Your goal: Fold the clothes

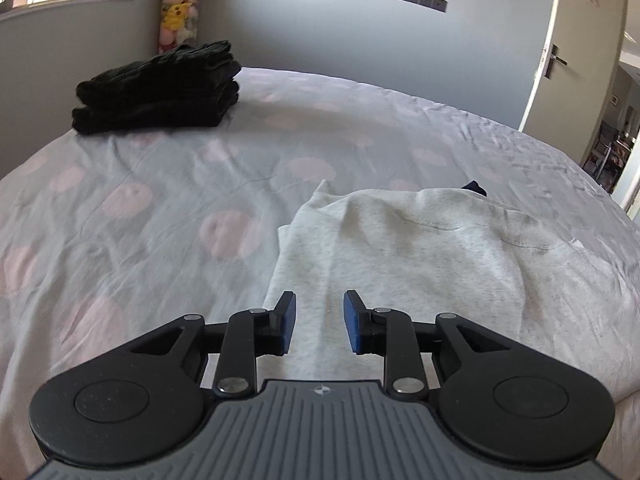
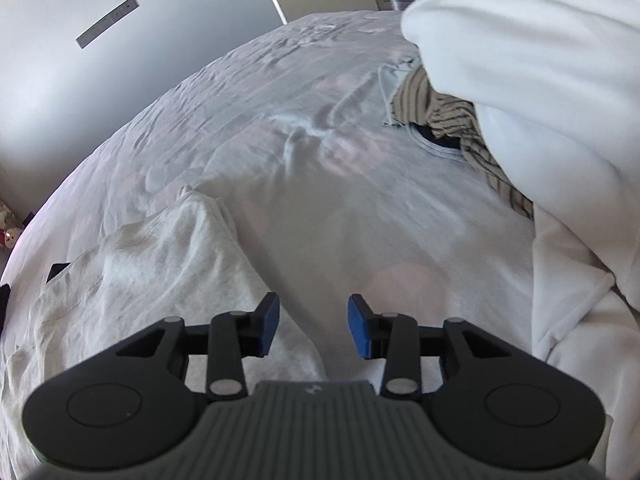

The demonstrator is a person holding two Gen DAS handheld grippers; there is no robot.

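Observation:
A light grey heathered sweatshirt (image 1: pixel 420 248) lies partly folded on the bed. It also shows at lower left in the right wrist view (image 2: pixel 152 264). My left gripper (image 1: pixel 319 322) is open and empty, hovering just above the sweatshirt's near left part. My right gripper (image 2: pixel 314 330) is open and empty, above the bedsheet just right of the sweatshirt's edge. A stack of folded black clothes (image 1: pixel 160 88) sits at the far left of the bed.
The bed has a pale sheet with pink dots (image 1: pixel 140 220). A heap of unfolded clothes, white (image 2: pixel 540 80) and striped (image 2: pixel 448 112), lies at the right. A wall (image 1: pixel 320 24) and an open door (image 1: pixel 572 48) stand beyond the bed.

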